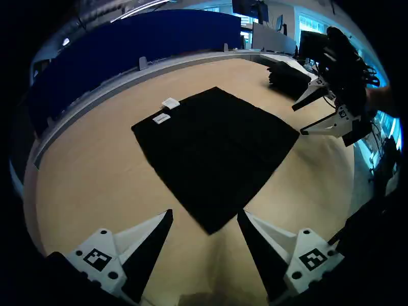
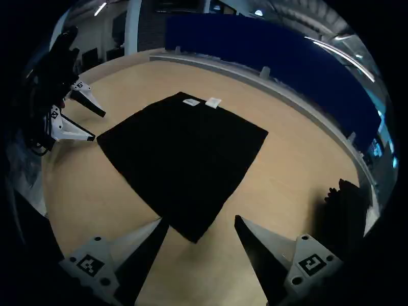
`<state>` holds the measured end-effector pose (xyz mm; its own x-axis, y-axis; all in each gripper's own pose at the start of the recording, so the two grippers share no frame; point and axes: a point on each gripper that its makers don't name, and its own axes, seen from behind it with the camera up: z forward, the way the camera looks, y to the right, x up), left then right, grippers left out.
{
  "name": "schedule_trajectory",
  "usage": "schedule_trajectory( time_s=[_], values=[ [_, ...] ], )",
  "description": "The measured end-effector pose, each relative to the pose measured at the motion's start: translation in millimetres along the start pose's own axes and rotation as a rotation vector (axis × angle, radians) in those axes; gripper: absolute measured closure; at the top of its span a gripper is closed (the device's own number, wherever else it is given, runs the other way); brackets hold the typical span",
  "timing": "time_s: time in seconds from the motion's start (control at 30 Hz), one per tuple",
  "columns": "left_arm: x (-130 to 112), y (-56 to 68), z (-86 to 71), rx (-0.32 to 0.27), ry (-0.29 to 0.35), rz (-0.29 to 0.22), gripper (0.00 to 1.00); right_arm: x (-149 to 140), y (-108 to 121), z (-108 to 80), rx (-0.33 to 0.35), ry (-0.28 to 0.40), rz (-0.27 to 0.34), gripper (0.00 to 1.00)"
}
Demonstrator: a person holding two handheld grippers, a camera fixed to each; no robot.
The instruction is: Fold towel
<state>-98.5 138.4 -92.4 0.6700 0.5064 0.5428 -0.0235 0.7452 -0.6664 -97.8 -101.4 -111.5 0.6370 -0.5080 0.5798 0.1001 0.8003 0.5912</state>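
My left hand-held gripper (image 1: 204, 211) hangs released and empty, fingers spread either side of one corner of the black towel (image 1: 214, 148). The towel lies flat in the middle of the desk (image 1: 92, 168). My right hand-held gripper (image 2: 200, 218) is also released, framing the opposite corner.

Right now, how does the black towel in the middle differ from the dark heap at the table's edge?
The towel lies spread flat mid-table; the dark heap sits bunched up near the edge. The towel covers far more table than the heap. Two white tags show at one towel corner; none visible on the heap. Both look like dark cloth on the same wooden table.
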Motion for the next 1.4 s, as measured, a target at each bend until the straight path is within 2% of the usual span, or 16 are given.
schedule_trajectory(
  time_s=[0.33,0.57,0.77,0.97,1.23,1.4],
  values=[
    [-12,5.1,13.9,-0.022,-0.054,0.005,0.06,-16,-2,8.6,0.015,-0.030,0.018,0.05],
    [-19,4.9,14.0,-0.021,-0.087,0.008,0.07,-21,-4,12.0,0.023,-0.035,0.036,0.15],
    [-23,7.4,13.5,-0.023,-0.110,0.012,0.22,-25,-9,12.5,0.050,-0.039,0.049,0.27],
    [-24,6.7,13.5,-0.015,-0.128,-0.010,0.34,-27,-12,14.4,0.061,-0.044,0.058,0.37],
    [-25,7.1,12.7,-0.011,-0.137,-0.004,0.60,-30,-18,15.9,0.079,-0.054,0.042,0.50],
    [-25,7.6,15.6,-0.006,-0.139,-0.004,0.64,-31,-20,15.7,0.088,-0.056,0.048,0.59]
  ],
)
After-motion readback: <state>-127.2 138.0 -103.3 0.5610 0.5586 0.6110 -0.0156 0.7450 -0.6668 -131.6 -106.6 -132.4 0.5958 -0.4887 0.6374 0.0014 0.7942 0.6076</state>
